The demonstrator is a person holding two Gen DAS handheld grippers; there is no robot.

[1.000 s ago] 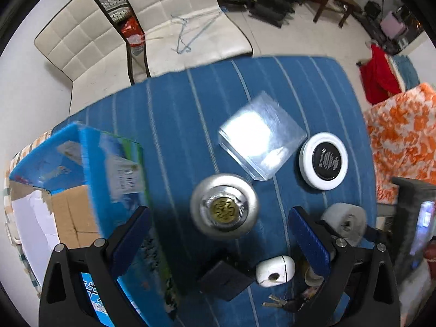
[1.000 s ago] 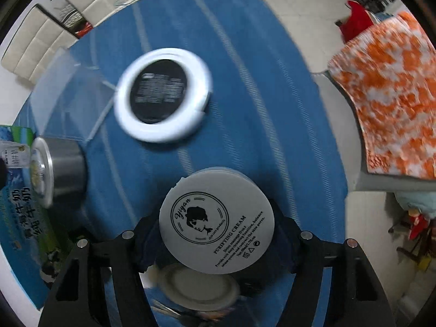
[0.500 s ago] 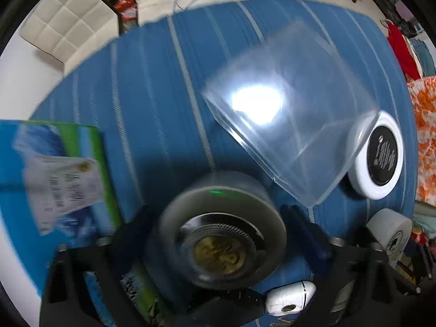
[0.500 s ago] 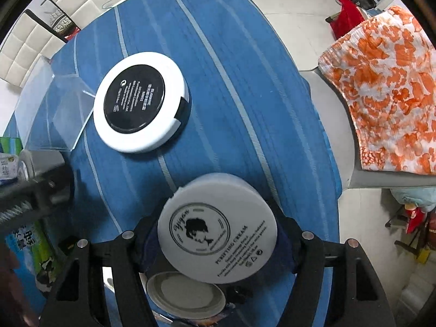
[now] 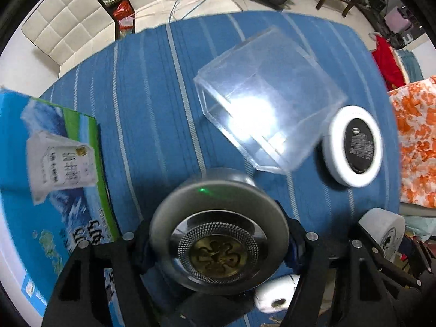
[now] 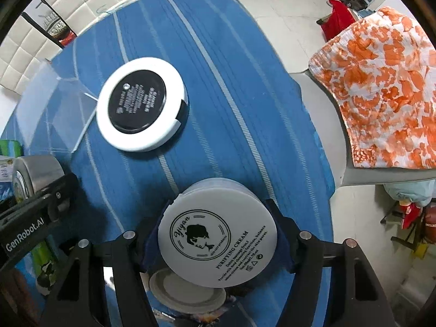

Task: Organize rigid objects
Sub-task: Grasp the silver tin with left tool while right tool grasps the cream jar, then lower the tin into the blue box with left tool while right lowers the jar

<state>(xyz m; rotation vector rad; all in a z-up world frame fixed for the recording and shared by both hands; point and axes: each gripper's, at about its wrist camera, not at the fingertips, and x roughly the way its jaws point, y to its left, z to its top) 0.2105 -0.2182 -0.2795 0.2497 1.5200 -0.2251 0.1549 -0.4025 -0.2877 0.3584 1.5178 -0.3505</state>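
My left gripper (image 5: 218,242) is shut on a round silver tin (image 5: 218,234) with a brass emblem, held above the blue striped tablecloth (image 5: 152,109). Just beyond it sits a clear plastic box (image 5: 269,100), open side up. My right gripper (image 6: 218,237) is shut on a white cream jar (image 6: 218,231) with a black printed lid, also lifted. A flat white disc with a black centre (image 6: 141,106) lies on the cloth beside the clear box (image 6: 51,114). The silver tin (image 6: 32,174) shows at the left of the right wrist view.
A blue and green carton (image 5: 46,185) lies on the left side. A small white device (image 5: 275,294) and a round white lid (image 6: 188,291) lie near the front edge. White padded chairs (image 5: 76,24) stand behind, and an orange patterned cloth (image 6: 387,87) drapes a chair to the right.
My left gripper came down around the silver tin, closed on it and lifted it toward the clear box. The right gripper kept hold of the cream jar and shifted slightly.
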